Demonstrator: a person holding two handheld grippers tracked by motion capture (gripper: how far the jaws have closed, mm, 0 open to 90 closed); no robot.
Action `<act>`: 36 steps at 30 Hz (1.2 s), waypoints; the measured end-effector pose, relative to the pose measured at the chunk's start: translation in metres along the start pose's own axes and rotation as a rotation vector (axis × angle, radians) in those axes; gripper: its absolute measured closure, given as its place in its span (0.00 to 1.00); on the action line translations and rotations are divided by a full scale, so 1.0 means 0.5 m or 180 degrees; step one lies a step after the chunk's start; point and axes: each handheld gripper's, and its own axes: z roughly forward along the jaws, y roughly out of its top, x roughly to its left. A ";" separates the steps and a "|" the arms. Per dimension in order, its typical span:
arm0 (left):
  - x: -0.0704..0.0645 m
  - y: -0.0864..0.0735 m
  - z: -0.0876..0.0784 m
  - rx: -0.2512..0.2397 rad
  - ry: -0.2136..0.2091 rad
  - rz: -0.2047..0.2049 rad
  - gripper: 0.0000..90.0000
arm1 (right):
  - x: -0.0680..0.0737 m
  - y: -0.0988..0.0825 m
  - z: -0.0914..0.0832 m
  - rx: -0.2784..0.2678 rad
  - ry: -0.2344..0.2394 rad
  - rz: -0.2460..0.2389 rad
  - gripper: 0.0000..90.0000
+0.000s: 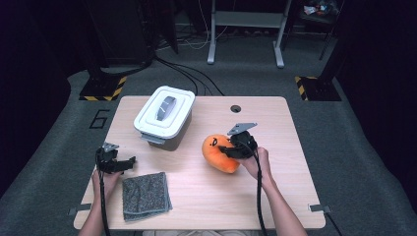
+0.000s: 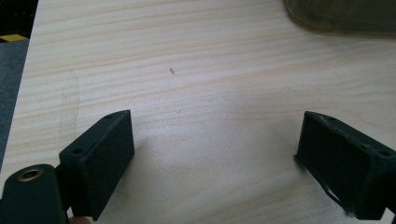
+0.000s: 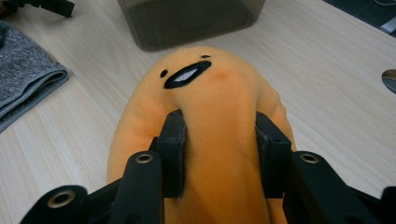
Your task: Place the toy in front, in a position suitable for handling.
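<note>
Keeping the right gripper [image 3: 218,140] fingers clamped on the orange plush toy's [image 3: 210,98] middle fold, lift straight off the table [image 1: 206,196]; left gripper [image 2: 215,158] fingers stand apart, empty, near the grey cloth [image 1: 145,194].

- We count one orange plush toy [image 1: 221,153] with a stitched face — clamped between the jaws of the right gripper [image 1: 235,149].
- We count one lidded storage box [image 1: 164,117], white on top.
- We count one folded grey cloth [image 1: 146,195].
- We count two hand-held grippers — the other being the left gripper [image 1: 129,162], its jaws wide over bare wood.
- We count one table [image 1: 275,187].
</note>
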 end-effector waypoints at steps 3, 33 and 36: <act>0.000 0.000 0.000 -0.0002 -0.0003 -0.0004 0.12 | 0.001 0.004 0.008 0.0007 -0.0012 -0.0024 0.68; 0.000 0.000 0.000 0.0000 -0.0003 0.0000 0.12 | -0.012 -0.009 0.048 -0.0003 -0.0030 0.0195 0.34; 0.000 0.000 0.000 0.0000 -0.0004 -0.0002 0.12 | -0.015 -0.011 0.033 -0.0094 -0.0055 0.0237 0.22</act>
